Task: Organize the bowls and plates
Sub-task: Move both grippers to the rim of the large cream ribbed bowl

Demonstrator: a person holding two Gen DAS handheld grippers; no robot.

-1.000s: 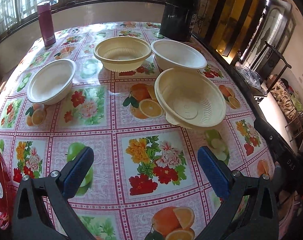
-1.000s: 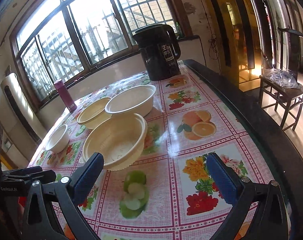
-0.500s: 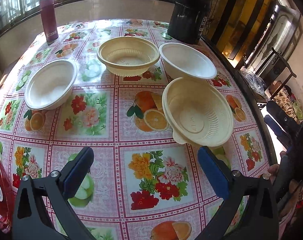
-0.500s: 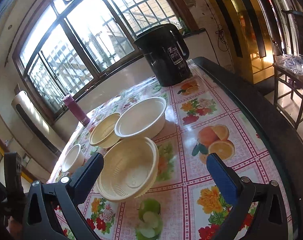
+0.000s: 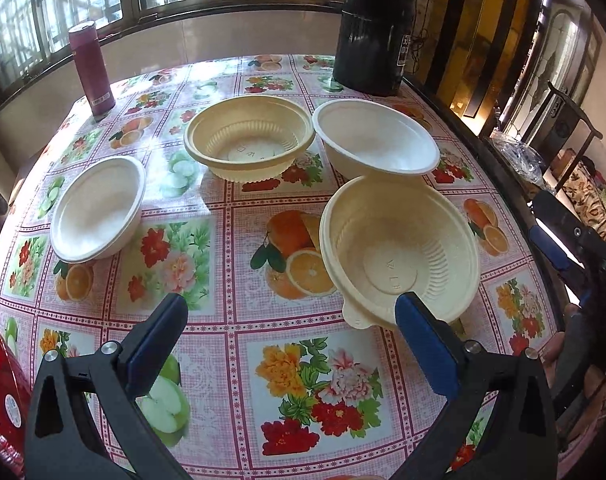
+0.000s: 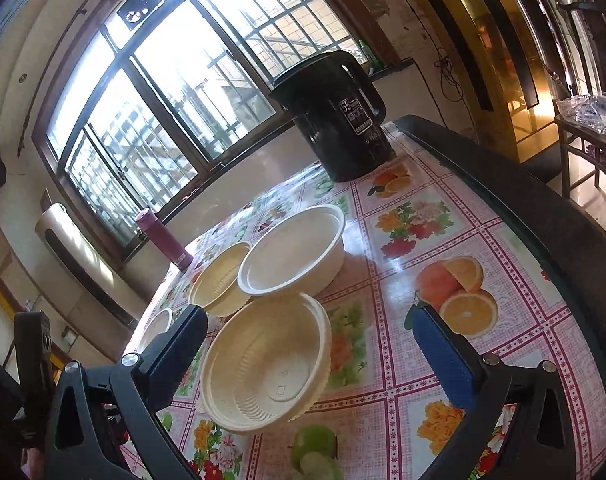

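Hovering left gripper (image 5: 291, 344), parted, above cream bowl (image 5: 399, 256)

We're in a home dining room: a round surface (image 5: 231, 320) under a fruit-and-flower oilcloth (image 5: 175, 256), barred windows (image 6: 175, 80) letting in daylight, a black kettle (image 6: 335, 120) and a maroon flask (image 5: 91, 68) by the sill, a dark wooden chair (image 6: 587, 152) on the shiny floor to the right.

We note barred windows (image 6: 191, 92) admitting bright daylight, a dark wooden chair (image 6: 583, 160) at right, and a flowered bench (image 5: 231, 352) cloth.
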